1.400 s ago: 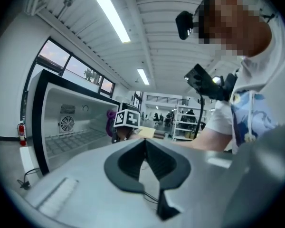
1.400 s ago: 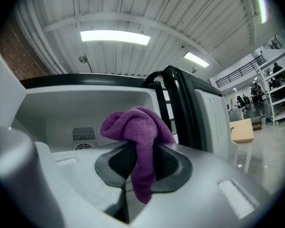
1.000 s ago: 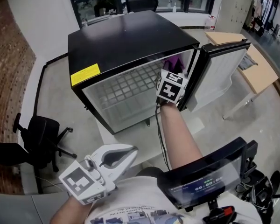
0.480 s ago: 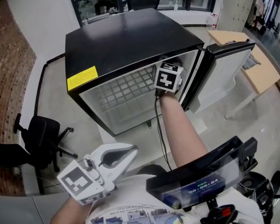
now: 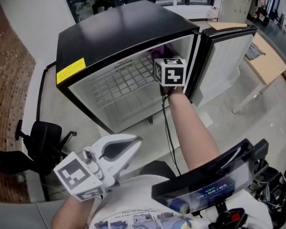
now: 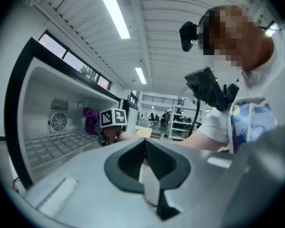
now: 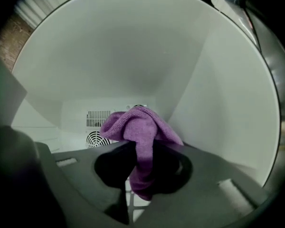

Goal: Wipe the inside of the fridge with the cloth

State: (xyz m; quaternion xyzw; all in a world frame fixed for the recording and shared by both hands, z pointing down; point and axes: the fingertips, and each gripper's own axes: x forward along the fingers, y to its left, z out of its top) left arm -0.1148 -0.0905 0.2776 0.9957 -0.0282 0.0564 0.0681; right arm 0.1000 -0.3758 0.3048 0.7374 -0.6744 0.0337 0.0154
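Right gripper: jaws were clamped on the purple cloth | cloth was inside the fridge, near its right wall, above the wire shelf; wall contact unclear | left gripper: jaws were together, empty, outside the fridge | fridge door stood open

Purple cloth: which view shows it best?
Right gripper view: the purple cloth sits mid-frame, clamped in the right gripper. Head view shows a sliver past the gripper; left gripper view, a small distant patch.
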